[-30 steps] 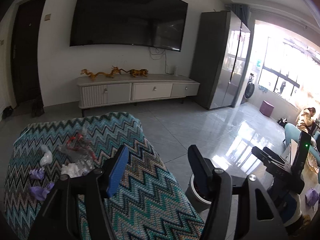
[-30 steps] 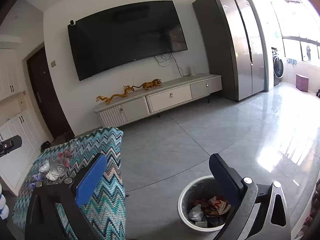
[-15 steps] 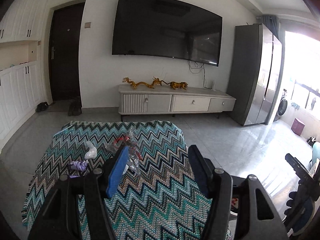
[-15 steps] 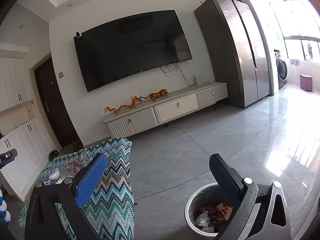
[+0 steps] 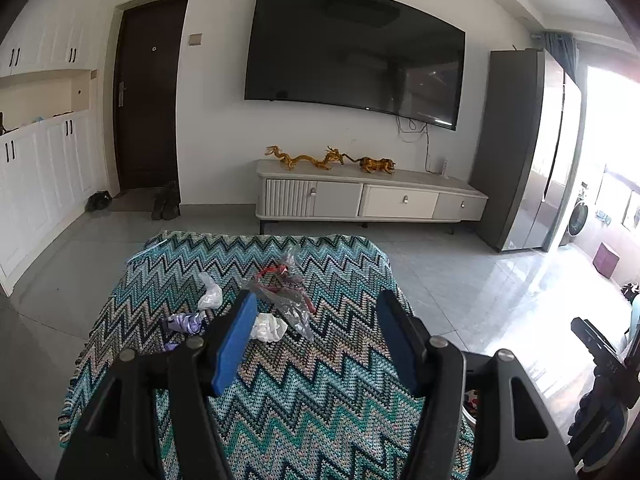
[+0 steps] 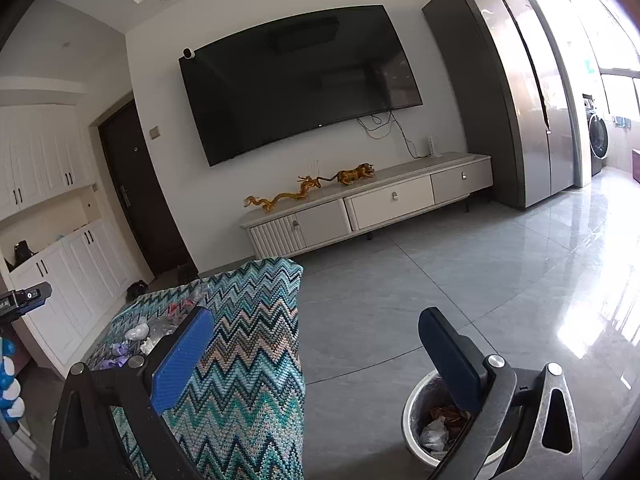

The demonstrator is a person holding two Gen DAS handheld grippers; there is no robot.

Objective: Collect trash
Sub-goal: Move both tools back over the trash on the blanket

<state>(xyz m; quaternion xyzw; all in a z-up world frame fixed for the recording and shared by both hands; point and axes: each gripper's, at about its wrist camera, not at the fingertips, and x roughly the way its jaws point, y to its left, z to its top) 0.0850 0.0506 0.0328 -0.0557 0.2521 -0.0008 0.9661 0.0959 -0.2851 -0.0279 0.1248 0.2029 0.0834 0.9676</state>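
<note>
Both grippers' jaws wide — empty.

white wall with a large dark tv (image 5: 354, 54) mounted above a low pale media console (image 5: 370, 196), golden dragon figurines (image 5: 306, 158) on top. dark door (image 5: 148, 92) at left beside white cabinets (image 5: 44, 168). tall grey fridge (image 6: 520, 96) at right. glossy grey tile floor (image 6: 460, 280), bright with window glare.

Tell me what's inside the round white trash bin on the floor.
The round white trash bin holds crumpled brown wrappers and whitish plastic scraps. The open right gripper has a finger crossing the bin's right side, hiding the rest; the bottom isn't visible.
</note>
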